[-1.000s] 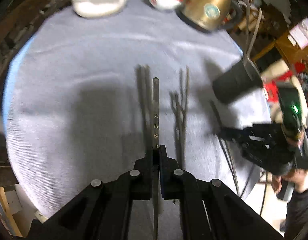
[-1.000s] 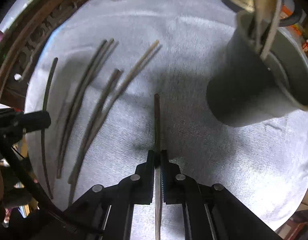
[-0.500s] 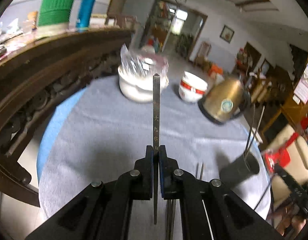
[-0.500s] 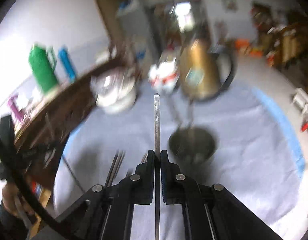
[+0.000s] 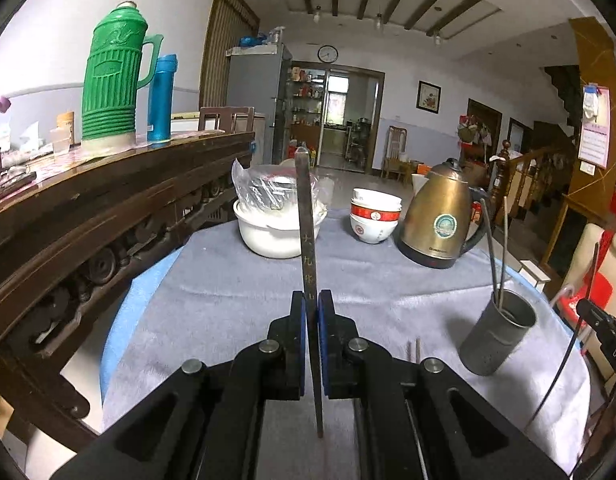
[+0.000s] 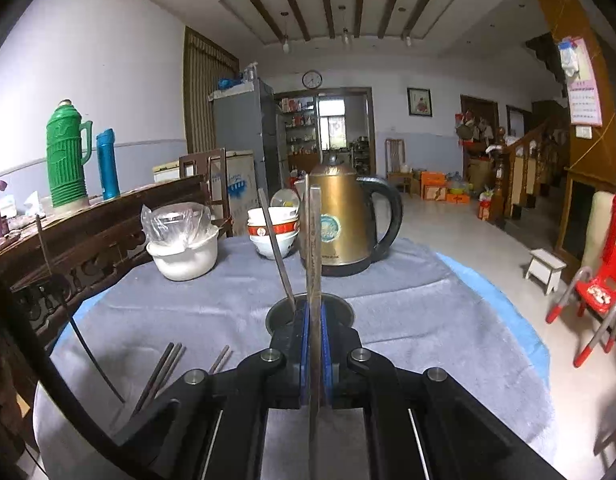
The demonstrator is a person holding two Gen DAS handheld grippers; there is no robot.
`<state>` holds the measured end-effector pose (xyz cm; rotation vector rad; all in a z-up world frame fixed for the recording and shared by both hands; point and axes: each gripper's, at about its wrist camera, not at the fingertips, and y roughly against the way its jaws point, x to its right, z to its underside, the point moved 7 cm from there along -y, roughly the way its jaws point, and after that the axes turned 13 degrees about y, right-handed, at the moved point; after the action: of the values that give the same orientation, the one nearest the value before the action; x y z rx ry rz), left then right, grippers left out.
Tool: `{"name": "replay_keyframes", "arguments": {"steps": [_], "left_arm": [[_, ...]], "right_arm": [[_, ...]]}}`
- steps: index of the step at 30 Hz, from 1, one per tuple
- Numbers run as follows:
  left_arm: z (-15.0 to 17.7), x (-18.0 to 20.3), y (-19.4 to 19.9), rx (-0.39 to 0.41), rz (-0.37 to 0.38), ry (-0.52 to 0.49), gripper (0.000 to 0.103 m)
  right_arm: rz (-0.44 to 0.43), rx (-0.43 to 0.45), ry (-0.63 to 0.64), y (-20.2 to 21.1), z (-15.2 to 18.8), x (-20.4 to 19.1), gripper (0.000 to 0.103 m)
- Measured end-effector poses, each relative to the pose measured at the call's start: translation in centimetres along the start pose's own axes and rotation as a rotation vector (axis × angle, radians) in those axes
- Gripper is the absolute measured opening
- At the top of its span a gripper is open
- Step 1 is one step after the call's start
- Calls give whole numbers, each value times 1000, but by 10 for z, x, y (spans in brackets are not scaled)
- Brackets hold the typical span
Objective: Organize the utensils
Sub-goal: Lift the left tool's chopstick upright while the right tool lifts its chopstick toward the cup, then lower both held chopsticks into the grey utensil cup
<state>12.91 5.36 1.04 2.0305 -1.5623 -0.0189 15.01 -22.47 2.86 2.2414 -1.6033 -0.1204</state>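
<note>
Dark metal defines both held pieces. Left gripper (image 5: 312,308) is clamped tight on one chopstick (image 5: 305,216), raised above the grey tablecloth (image 5: 227,300). Right gripper (image 6: 316,322) is likewise closed on a second chopstick (image 6: 314,240), just before the holder cup (image 6: 346,314), where two already stand. Loose chopsticks (image 6: 163,368) lie on the cloth, left.

Kettle (image 5: 440,216) behind holder (image 5: 496,340), bowls (image 5: 374,216) left of kettle.
</note>
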Motion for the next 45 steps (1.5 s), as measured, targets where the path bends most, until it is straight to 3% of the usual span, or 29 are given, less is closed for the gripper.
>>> {"name": "replay_keyframes", "arguments": {"steps": [11, 30, 37, 41, 45], "left_arm": [[6, -18, 20, -45, 22, 75, 6], [2, -16, 39, -43, 56, 118, 6], [-17, -3, 50, -48, 137, 175, 6], [-20, 5, 49, -83, 172, 209, 6], [-16, 6, 45, -107, 166, 209, 6]], "right_arm": [[12, -3, -29, 54, 16, 13, 7], [19, -31, -116, 90, 37, 26, 7], [21, 52, -183, 92, 11, 46, 7], [-9, 78, -214, 93, -2, 51, 7], [-87, 36, -281, 83, 9, 44, 7]]}}
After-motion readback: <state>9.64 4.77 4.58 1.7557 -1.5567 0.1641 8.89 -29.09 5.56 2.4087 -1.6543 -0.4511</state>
